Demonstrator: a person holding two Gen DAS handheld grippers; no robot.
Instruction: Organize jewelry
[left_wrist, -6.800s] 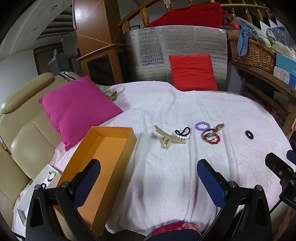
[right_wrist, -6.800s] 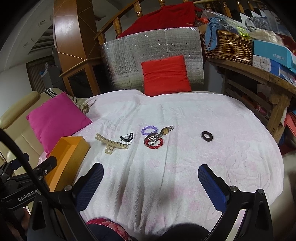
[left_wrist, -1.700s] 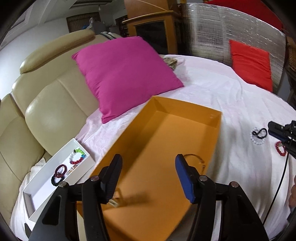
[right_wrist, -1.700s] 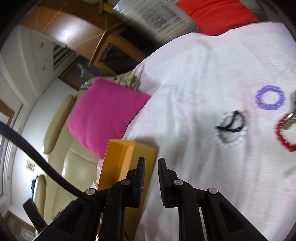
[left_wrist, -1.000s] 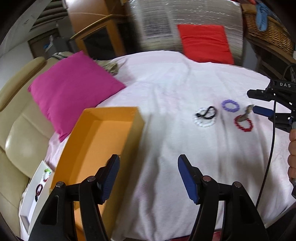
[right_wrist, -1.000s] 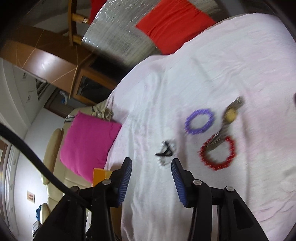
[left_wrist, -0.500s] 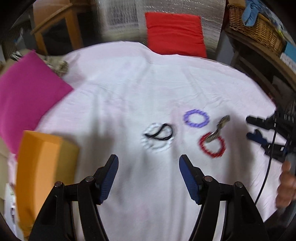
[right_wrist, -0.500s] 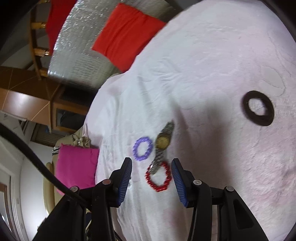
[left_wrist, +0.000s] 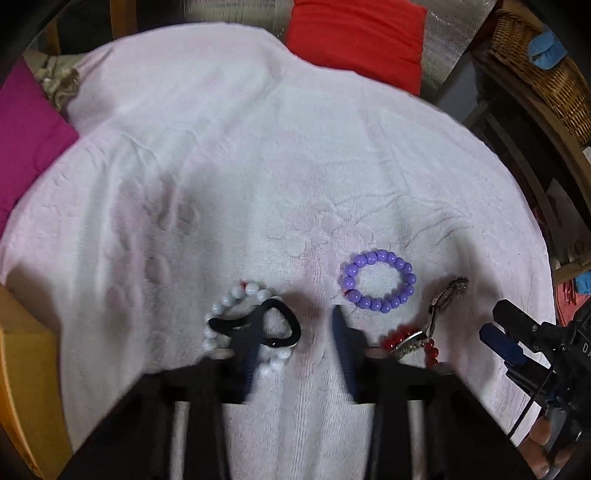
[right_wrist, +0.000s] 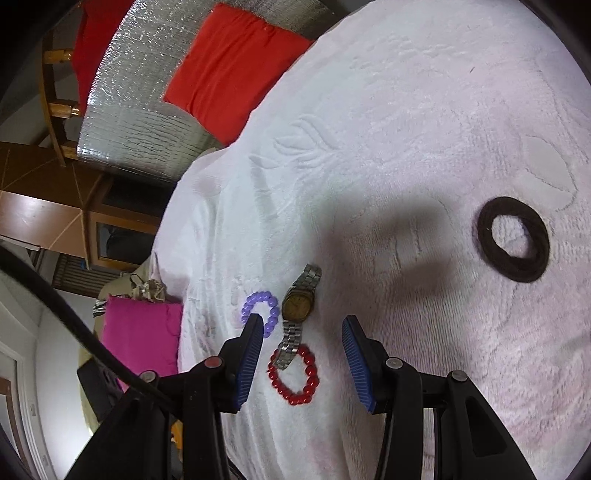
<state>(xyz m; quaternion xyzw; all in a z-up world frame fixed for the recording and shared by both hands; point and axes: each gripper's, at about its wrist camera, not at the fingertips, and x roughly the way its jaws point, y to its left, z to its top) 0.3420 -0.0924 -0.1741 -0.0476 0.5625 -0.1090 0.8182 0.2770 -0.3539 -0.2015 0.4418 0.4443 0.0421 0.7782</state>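
My left tool (left_wrist: 295, 339) points steeply down at the towel-covered table (left_wrist: 258, 177), and its jaws are closing. The black hair tie (left_wrist: 275, 325) lies partly between them: the left finger crosses the tie and the white bead bracelet (left_wrist: 236, 317) beneath it, while the right finger stands on bare towel just right of the tie. The pads do not yet press on anything that I can see. I judge the tool is set here so the closing stroke gathers the tie, and possibly the bracelet under it, since the two overlap.

The tie is a flattened loop. Its long axis runs across the tool's line, from lower right to upper left toward the bracelet.

Just beyond and right of the left tool lies the purple bead bracelet (left_wrist: 378, 280). Right of it are the wristwatch (left_wrist: 436, 314) and the red bead bracelet (left_wrist: 428, 347), partly hidden by the tool's right finger.

My right tool (right_wrist: 303, 332) stands part-spread, nothing pinched. The wristwatch (right_wrist: 297, 306) lies in line between its fingers, just beyond the tips, with its band running away from the tool and its near end resting on the red bead bracelet (right_wrist: 295, 376). The purple bead bracelet (right_wrist: 260, 306) touches the left fingertip's outline. This alignment suits a grip across the watch band.

Well off to the right lies a dark ring (right_wrist: 511, 240), apart from everything else.
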